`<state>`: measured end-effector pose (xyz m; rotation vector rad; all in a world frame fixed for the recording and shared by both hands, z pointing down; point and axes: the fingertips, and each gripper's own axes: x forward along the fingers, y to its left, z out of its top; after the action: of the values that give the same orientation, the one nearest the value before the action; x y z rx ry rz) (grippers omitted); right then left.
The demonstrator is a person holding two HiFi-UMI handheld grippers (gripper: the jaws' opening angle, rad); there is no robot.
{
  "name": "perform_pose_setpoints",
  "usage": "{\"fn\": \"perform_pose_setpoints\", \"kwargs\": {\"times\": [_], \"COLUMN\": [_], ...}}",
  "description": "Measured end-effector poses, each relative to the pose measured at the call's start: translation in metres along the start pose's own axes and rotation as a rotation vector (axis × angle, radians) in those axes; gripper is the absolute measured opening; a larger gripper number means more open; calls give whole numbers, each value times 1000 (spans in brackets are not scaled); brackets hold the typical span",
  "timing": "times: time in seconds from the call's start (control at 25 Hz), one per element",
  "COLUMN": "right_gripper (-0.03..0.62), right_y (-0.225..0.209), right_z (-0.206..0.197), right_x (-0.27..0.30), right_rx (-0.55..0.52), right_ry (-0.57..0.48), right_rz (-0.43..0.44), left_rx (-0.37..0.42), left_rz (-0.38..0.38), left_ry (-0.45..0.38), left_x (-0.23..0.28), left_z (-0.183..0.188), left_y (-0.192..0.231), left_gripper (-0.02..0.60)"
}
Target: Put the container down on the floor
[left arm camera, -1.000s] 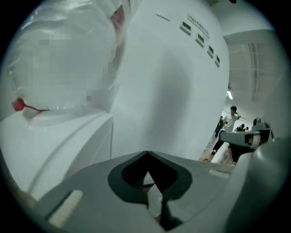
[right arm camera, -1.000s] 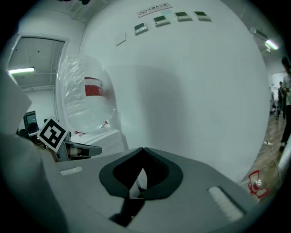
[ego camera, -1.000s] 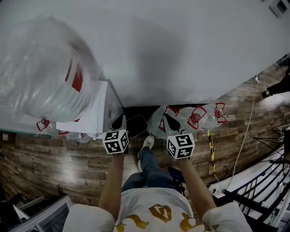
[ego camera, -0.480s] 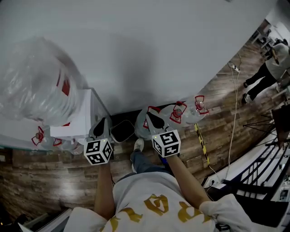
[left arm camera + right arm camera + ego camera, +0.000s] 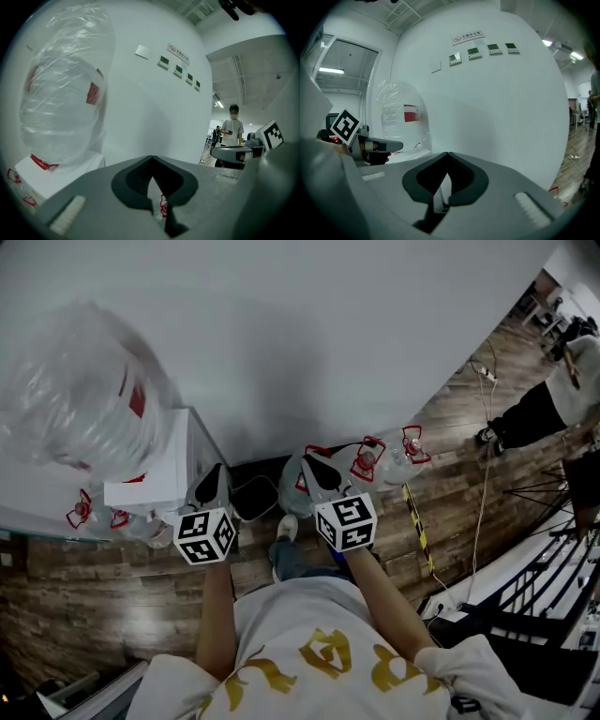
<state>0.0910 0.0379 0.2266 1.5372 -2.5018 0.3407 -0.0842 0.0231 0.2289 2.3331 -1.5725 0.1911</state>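
Note:
The container [image 5: 80,395] is a big clear plastic water bottle with a red label. It stands upside down on a white dispenser [image 5: 155,479] at the left, against the wall. It also shows in the left gripper view as the bottle [image 5: 65,93] and, farther off, in the right gripper view as the bottle [image 5: 401,122]. My left gripper [image 5: 214,486] hangs just right of the dispenser, shut and empty, apart from the bottle. My right gripper [image 5: 317,470] is beside it, also shut with nothing in it. Both point at the white wall.
Several empty clear bottles with red handles [image 5: 375,460] lie on the wooden floor by the wall under my right gripper. A black tray [image 5: 253,498] sits between dispenser and bottles. A cable [image 5: 483,381] and a standing person [image 5: 544,399] are at the far right.
The head view has swung right, so a person now shows at the far right. Both grippers stay side by side and shut. The container has not left the dispenser.

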Motion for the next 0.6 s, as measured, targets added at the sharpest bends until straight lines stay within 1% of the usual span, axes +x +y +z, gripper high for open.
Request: {"fn": "perform_pose_setpoints", "kwargs": {"times": [0.16,0.6], "right_gripper": [23,21], "right_y": [0,-5], "right_z": [-4,-8], "right_x": [-2,-7], "right_rx": [21,34], "right_ry": [5,12], "right_rz": [2,-4], "left_rx": [17,21], "left_rz": [-10,-27], "left_ry": [4,14], "left_x": [-1,3], "left_z": [0,-3], "left_y": [-7,-16], "left_gripper": [2,1]}}
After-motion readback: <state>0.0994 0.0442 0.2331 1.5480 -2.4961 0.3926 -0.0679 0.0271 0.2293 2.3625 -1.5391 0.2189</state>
